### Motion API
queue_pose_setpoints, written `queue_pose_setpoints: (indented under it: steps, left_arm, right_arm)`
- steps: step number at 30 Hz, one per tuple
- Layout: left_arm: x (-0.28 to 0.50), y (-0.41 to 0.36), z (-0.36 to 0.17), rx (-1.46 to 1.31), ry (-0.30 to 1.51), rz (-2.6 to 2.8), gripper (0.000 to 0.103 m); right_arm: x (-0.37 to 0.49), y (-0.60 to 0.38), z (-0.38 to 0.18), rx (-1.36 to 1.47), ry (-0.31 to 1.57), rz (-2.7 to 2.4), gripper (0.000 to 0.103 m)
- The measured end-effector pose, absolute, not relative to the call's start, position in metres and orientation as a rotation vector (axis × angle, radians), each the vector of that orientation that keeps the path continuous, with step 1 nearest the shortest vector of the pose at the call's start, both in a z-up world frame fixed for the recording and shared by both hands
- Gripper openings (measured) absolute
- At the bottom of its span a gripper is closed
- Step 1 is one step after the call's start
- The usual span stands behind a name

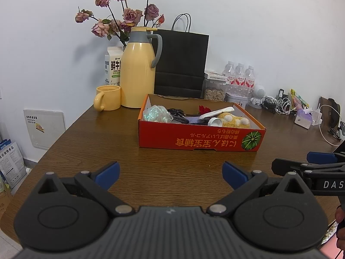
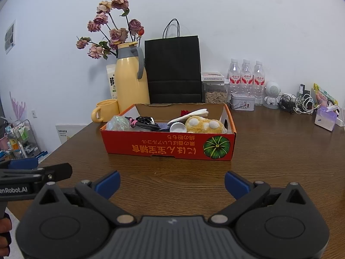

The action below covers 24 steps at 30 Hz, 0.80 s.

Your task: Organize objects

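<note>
A low red cardboard box [image 1: 200, 139] [image 2: 168, 145] stands in the middle of the brown wooden table [image 1: 107, 142] [image 2: 280, 151]. It holds a yellow plush toy [image 1: 235, 119] [image 2: 204, 125], black cables [image 1: 177, 115] [image 2: 146, 123], a shiny clear wrapper [image 1: 156, 113] [image 2: 117, 123], a white cap [image 2: 177, 127] and a white flat piece [image 1: 216, 111]. My left gripper [image 1: 170, 173] is open and empty, above the bare table in front of the box. My right gripper [image 2: 171, 182] is open and empty beside it.
Behind the box stand a yellow thermos [image 1: 138, 69] [image 2: 131, 79], a yellow mug [image 1: 107, 98] [image 2: 105, 111], a milk carton [image 1: 113, 64], dried roses [image 1: 120, 17], a black paper bag [image 1: 181, 64] [image 2: 173, 69], a seed jar [image 2: 214, 90] and three water bottles [image 2: 246, 79]. Cables [image 2: 301, 103] lie at right.
</note>
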State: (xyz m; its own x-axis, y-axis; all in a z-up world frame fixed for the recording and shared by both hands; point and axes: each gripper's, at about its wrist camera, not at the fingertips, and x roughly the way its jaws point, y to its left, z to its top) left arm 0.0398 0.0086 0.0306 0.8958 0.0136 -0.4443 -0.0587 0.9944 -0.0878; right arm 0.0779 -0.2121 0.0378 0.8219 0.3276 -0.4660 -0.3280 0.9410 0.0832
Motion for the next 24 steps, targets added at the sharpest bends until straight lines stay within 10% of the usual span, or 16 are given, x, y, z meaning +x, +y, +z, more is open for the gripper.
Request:
queue_pose_setpoints:
  steps: [24]
  left_arm:
    - [0.039, 0.0084, 0.0307, -0.1, 0.454, 0.038, 0.103]
  right_arm:
    - [0.0788, -0.2133, 0.0362, -0.001, 0.498, 0.347, 0.103]
